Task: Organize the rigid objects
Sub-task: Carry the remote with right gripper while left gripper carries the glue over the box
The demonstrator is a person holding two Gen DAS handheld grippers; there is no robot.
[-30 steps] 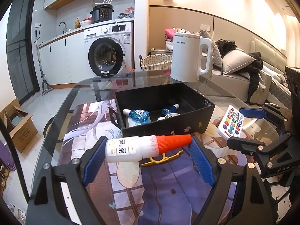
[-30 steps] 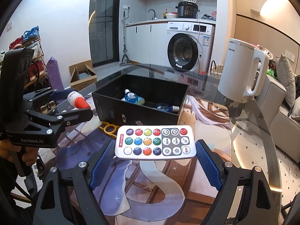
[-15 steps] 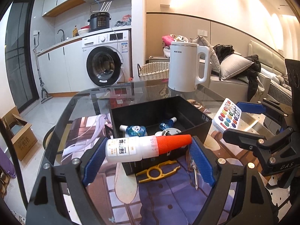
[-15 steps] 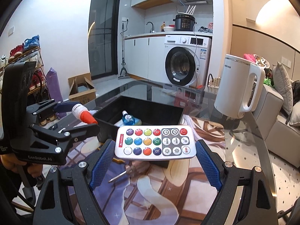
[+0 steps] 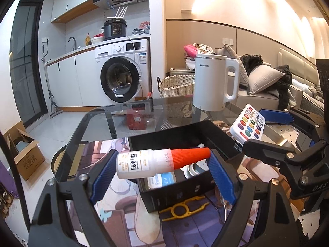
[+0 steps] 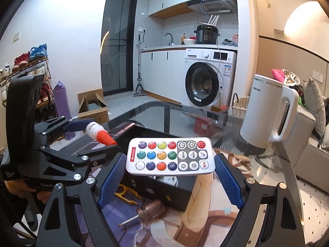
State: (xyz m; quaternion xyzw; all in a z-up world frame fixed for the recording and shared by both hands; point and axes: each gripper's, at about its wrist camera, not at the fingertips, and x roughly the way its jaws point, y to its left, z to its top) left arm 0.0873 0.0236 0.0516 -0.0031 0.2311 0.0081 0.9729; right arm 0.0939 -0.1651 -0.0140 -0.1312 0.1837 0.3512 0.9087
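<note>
Two grippers over one black box (image 5: 181, 187) holding small bottles: the left gripper (image 5: 162, 173) clamps one red-capped bottle (image 5: 162, 162), the right gripper (image 6: 170, 175) one remote (image 6: 170, 156), both above its near edge.

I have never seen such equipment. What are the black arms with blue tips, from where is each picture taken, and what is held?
No robot here: a person holds hand tools, one in each hand, each with a camera looking along its fingers. The left tongs grip a white bottle with an orange cap. The right tongs grip a remote control with coloured buttons. Each tool also shows in the other's picture. Below stands an open black box on a glass table; yellow plastic pliers and a screwdriver lie beside it, a white kettle behind.
</note>
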